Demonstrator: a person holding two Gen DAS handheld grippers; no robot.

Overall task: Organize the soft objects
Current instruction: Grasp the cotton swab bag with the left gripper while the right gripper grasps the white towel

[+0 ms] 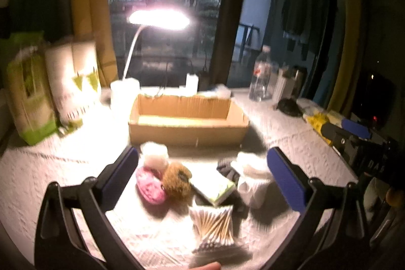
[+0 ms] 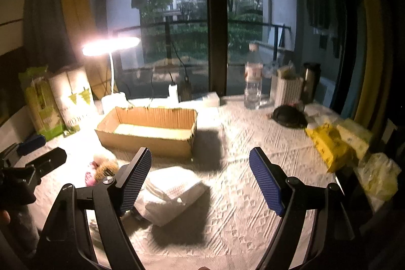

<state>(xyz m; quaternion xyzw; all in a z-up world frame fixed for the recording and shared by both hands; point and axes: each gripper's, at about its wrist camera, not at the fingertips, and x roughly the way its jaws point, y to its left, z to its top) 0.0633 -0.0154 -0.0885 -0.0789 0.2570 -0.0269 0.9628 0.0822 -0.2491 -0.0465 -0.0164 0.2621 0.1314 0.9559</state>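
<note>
left hand-held gripper (image 1: 202,168): wide open, empty | pink plush (image 1: 149,186) and brown plush (image 1: 177,180) on table (image 1: 50,168) just ahead, left of centre | cardboard box (image 1: 187,123) beyond | right hand-held gripper (image 2: 200,181): wide open, empty, folded white cloth (image 2: 172,194) near its left finger | left nearer the plush toys

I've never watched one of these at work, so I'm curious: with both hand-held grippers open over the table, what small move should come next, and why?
Probably lower the left hand-held gripper onto the brown fuzzy ball. Its jaws are wide open and empty, the ball sits between them beside the pink soft thing, and the cardboard box just beyond looks empty.
</note>
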